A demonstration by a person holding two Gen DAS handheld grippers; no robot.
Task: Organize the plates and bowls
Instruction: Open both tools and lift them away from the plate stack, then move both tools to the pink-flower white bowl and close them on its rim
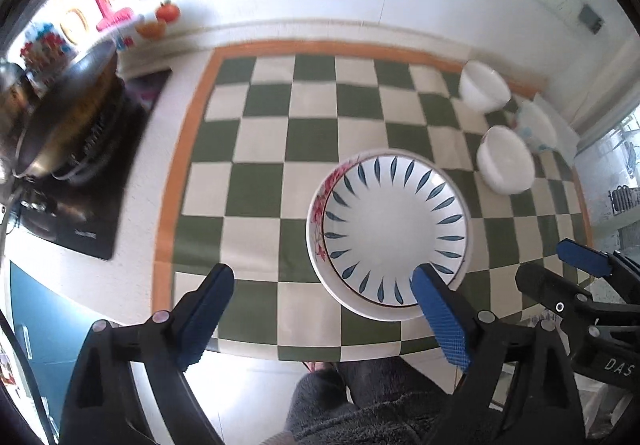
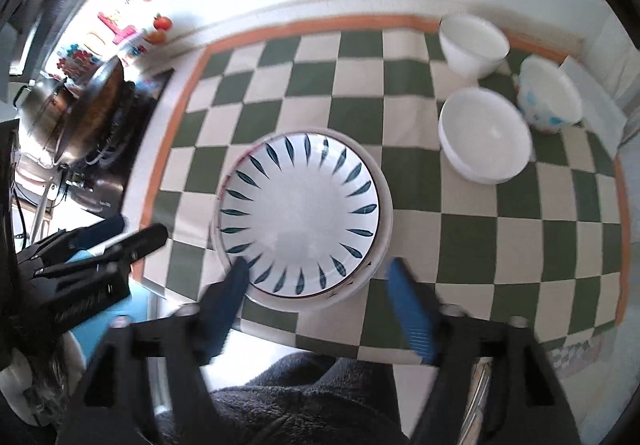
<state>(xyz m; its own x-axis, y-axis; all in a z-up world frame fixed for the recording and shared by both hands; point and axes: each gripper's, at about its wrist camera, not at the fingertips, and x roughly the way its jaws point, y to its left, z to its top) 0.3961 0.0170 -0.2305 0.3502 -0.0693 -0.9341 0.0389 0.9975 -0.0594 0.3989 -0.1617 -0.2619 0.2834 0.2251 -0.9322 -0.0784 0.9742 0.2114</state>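
Left wrist view shows the left tongs (image 1: 320,309) spread wide with nothing between the blue pads (image 1: 208,315), hanging above the near edge of the checkered cloth (image 1: 280,117) on the desk (image 1: 160,133). The leaf-patterned plate (image 1: 394,233) lies stacked on a flowered plate (image 1: 318,213) at about 5 o'clock on the cloth, close to its near edge. The right tongs (image 2: 318,309) are spread too, pads clear of the stack; in the left view they show at 3 o'clock, with the letters "DAS" legible on the black body. Three bowls cluster near the cloth's 2 o'clock corner: a white bowl (image 2: 474,43) by the orange border, a second white bowl (image 2: 486,135) nearer, and a blue-spotted bowl (image 2: 550,97) beside them. The cloth's centre and left half lie bare. A wok (image 1: 68,113) sits on the stove (image 1: 92,213) at 9 o'clock, beyond the cloth's left edge; its small label is too blurred to read.
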